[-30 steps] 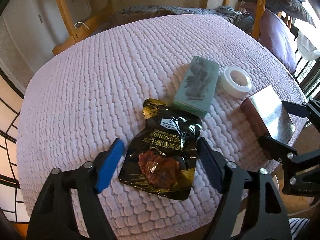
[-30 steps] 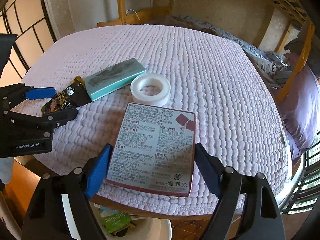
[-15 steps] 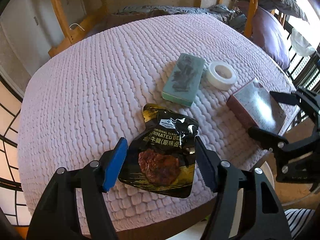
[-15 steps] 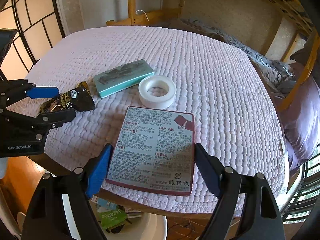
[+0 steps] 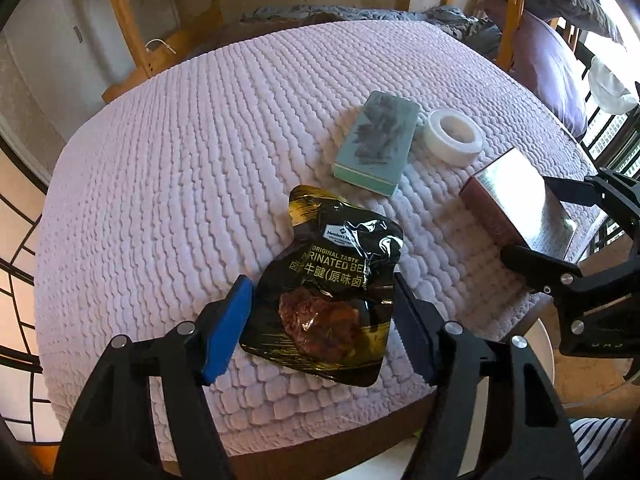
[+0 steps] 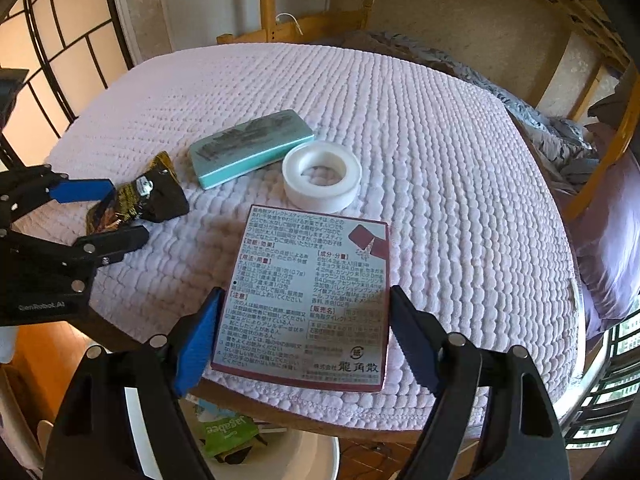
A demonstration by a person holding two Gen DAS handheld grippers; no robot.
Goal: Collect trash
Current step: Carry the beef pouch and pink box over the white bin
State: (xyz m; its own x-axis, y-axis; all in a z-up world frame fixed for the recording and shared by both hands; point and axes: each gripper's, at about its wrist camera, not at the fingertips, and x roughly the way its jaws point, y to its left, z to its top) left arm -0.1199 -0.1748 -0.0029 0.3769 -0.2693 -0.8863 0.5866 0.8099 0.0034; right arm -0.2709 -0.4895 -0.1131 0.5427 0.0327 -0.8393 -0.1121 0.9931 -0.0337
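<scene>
Snack pouch (image 5: 326, 292) lies flat between the wide-spread fingers of the left claw (image 5: 320, 320); the right claw (image 6: 300, 328), equally wide, straddles a printed box (image 6: 308, 296).

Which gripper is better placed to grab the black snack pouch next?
Left. The left gripper has its open jaws on either side of the black snack pouch; the right gripper straddles the printed box.
</scene>
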